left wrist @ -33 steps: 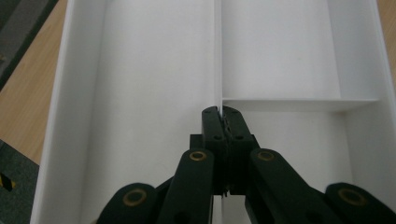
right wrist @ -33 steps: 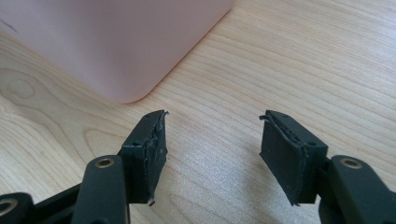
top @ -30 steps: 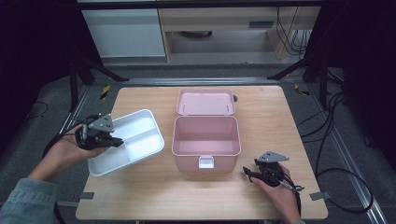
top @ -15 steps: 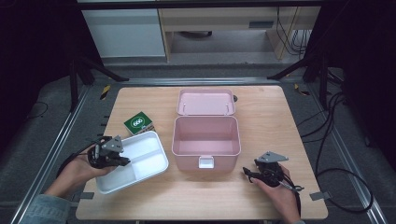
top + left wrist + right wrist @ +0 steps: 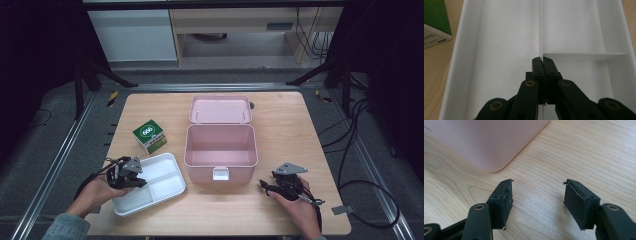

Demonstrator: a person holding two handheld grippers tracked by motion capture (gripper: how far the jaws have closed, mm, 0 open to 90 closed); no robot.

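A white divided tray (image 5: 160, 172) lies on the table at the front left, beside the open pink box (image 5: 221, 145). My left gripper (image 5: 141, 183) is shut on the tray's inner divider wall (image 5: 540, 30), jaws pinched together over it (image 5: 543, 59). A green and white carton (image 5: 149, 135) stands just behind the tray and shows again at the upper left (image 5: 434, 22) of the left gripper view. My right gripper (image 5: 263, 185) rests near the table's front right, open and holding nothing, with the pink box's corner (image 5: 491, 142) just ahead of its jaws (image 5: 537, 196).
The pink box's lid (image 5: 220, 109) lies flat open behind it, and a latch (image 5: 220, 173) sits on its front wall. Bare wooden tabletop (image 5: 300, 130) spreads to the right of the box. Cables (image 5: 360, 150) trail off the table's right side.
My left gripper has pulled the white tray toward the table's front edge, uncovering the green carton behind it. The right gripper has stayed where it was.
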